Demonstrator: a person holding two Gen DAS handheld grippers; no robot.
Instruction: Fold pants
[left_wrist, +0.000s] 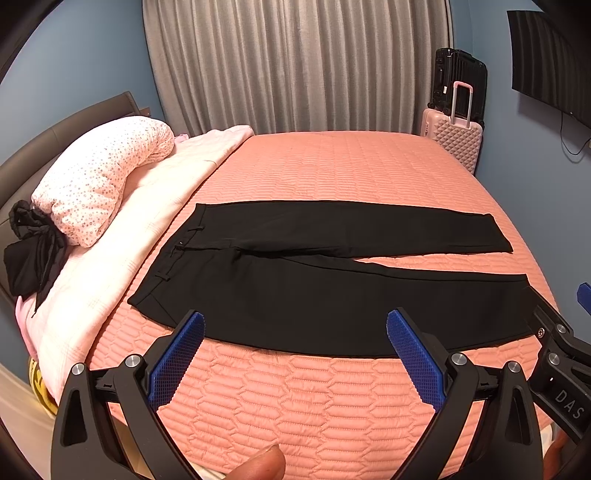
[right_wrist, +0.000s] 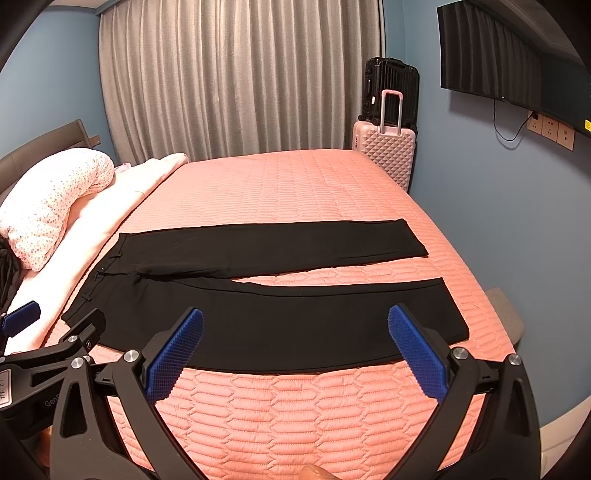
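Note:
Black pants (left_wrist: 314, 280) lie spread flat on the salmon quilted bed (left_wrist: 332, 166), waistband to the left, both legs running right with a narrow gap between them. They also show in the right wrist view (right_wrist: 266, 314). My left gripper (left_wrist: 295, 325) is open and empty, hovering over the near edge of the near leg. My right gripper (right_wrist: 295, 325) is open and empty too, over the near leg closer to its cuff. The right gripper's body shows at the right edge of the left wrist view (left_wrist: 565, 354).
A pink spotted pillow roll (left_wrist: 99, 177) and a pale folded blanket (left_wrist: 122, 229) lie at the bed's left. A black cloth bundle (left_wrist: 29, 251) sits by the headboard. Pink (right_wrist: 388, 151) and black (right_wrist: 391, 88) suitcases stand at the far corner. A TV (right_wrist: 517, 62) hangs on the right wall.

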